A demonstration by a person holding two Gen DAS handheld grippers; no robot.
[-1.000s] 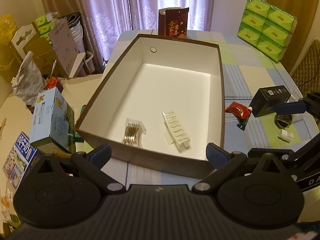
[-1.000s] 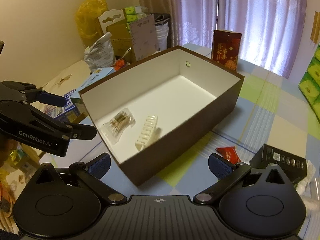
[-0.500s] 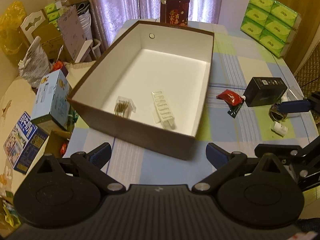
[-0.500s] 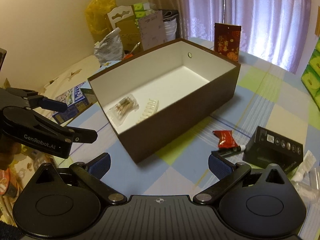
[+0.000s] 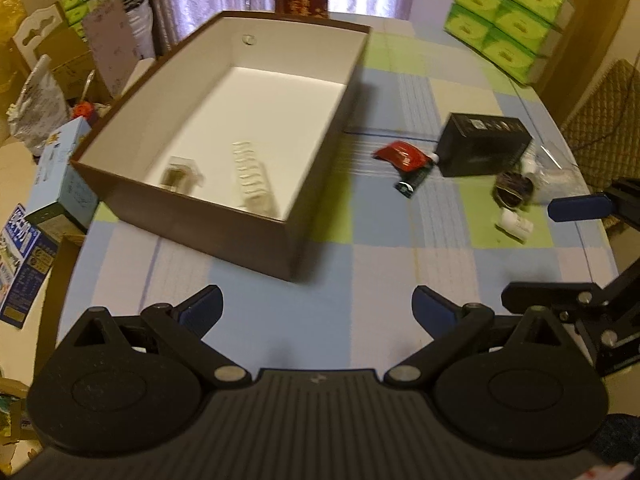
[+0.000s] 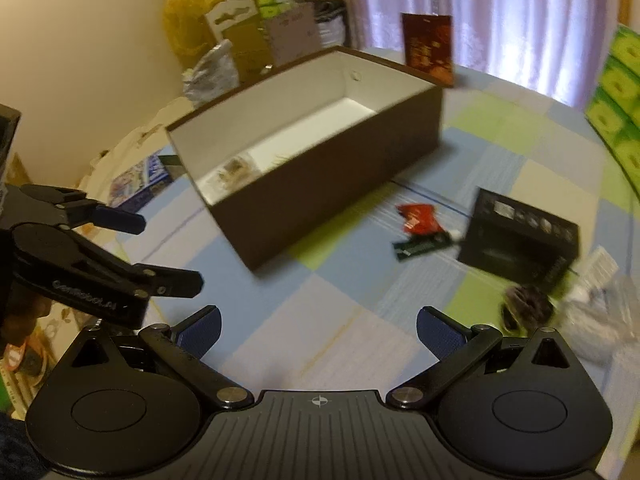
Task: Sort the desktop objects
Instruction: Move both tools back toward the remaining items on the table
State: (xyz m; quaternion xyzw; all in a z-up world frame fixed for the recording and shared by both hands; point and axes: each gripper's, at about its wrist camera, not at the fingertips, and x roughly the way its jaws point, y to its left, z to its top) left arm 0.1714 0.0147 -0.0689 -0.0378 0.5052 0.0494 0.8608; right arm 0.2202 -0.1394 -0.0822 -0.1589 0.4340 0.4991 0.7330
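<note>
Both claws are released and empty, jaws spread wide: the left gripper [image 5: 316,304] hangs over bare cloth at 6 o'clock of the brown cardboard box [image 5: 200,216], the right gripper [image 6: 318,326] likewise above the cloth.

Already in the box, near its 6 o'clock wall: a clear packet [image 5: 180,168] and a white hair claw clip [image 5: 252,180].

Still unsorted, at 3 o'clock of the box: a red sachet [image 5: 400,156] touching a dark green tube [image 5: 414,180], a black carton [image 5: 484,144], a dark coiled object [image 5: 514,192] too blurred to identify, a small white bottle [image 5: 516,224] and a crumpled clear bag [image 6: 600,312].

Handling, as a judgement: the sachet is light, soft and slippery, best pinched at an edge; the carton is stiff and light, best gripped across its narrower sides; the bottle is rigid and may roll.

Surface: a table under a blue, green and white checked tablecloth [image 5: 384,264]. Room: lilac curtains [image 6: 520,12] at 12 o'clock, green tissue packs [image 5: 508,16] at 2 o'clock, floor clutter at 9 o'clock.
</note>
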